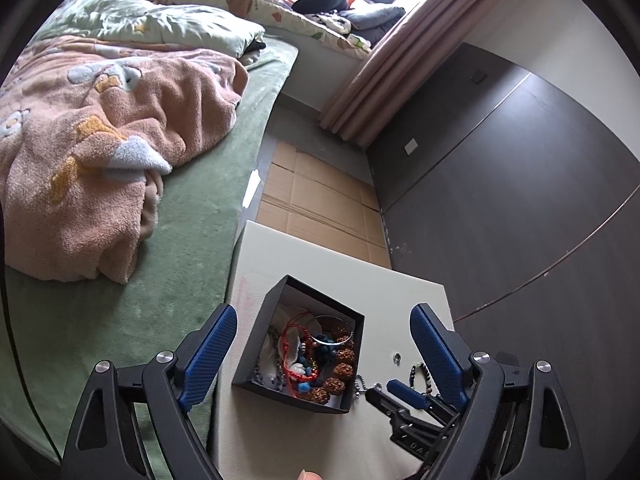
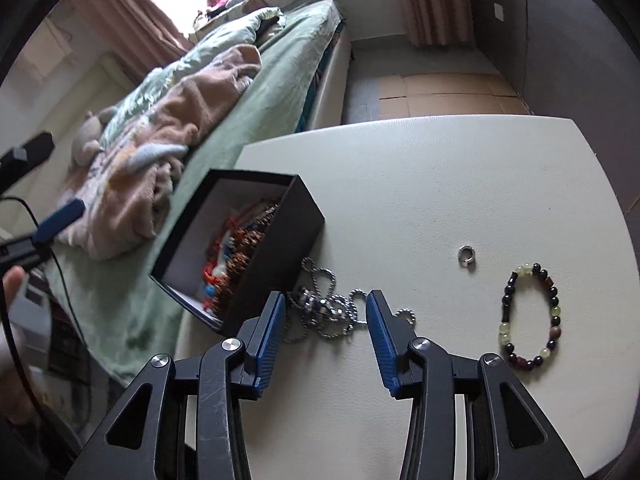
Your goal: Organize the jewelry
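Observation:
An open black box full of mixed beaded bracelets and red cords stands at the left of a white tabletop. My left gripper hovers above the box, its jaws wide apart and empty. A silver ball-chain necklace lies against the box's right side. My right gripper is open just over it, a finger on either side and neither pad touching it. Further right lie a small silver ring and a dark-and-pale beaded bracelet.
A bed with a green sheet and a crumpled pink blanket borders the table on the left. Flattened cardboard covers the floor beyond the table. A dark panelled wall and a curtain close off the right.

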`<state>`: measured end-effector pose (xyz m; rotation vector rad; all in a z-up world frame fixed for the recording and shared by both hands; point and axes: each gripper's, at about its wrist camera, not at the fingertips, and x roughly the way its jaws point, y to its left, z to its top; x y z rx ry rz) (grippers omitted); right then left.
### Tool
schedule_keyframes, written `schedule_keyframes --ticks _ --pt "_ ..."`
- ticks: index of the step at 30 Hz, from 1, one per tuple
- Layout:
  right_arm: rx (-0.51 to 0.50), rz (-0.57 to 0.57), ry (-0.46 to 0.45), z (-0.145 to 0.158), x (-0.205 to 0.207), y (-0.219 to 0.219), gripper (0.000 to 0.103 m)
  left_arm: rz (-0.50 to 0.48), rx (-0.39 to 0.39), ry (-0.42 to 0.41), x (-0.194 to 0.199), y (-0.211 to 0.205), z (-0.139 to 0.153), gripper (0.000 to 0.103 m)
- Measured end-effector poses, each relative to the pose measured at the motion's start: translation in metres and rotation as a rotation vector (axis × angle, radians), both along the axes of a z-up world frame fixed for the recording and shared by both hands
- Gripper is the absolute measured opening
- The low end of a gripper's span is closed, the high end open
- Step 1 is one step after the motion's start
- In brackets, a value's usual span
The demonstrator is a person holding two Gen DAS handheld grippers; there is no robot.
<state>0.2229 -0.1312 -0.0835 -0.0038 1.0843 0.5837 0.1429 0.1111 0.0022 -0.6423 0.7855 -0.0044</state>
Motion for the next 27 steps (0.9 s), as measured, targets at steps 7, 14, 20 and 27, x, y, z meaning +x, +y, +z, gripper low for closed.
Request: schedule_keyframes --ticks 7,14,20,27 --pt "-0.186 0.122 -0.051 -0.016 -0.013 0.017 0.043 -0.001 -0.009 0.007 0.002 0.008 -0.002 0.089" --pt "-0.215 0.183 -0.082 -0.022 -0.01 0.023 0.052 0.007 -0.003 0.005 0.005 0.008 -0.003 0.089" --pt "-0.28 0.225 -0.144 -0.033 -0.006 0.043 0.053 -0.001 0.017 0.008 0.009 0.003 -0.004 0.089" --pt "-0.238 0.221 -0.165 -0.032 -0.005 0.037 0.039 0.018 0.051 0.021 0.009 0.0 -0.006 0.089"
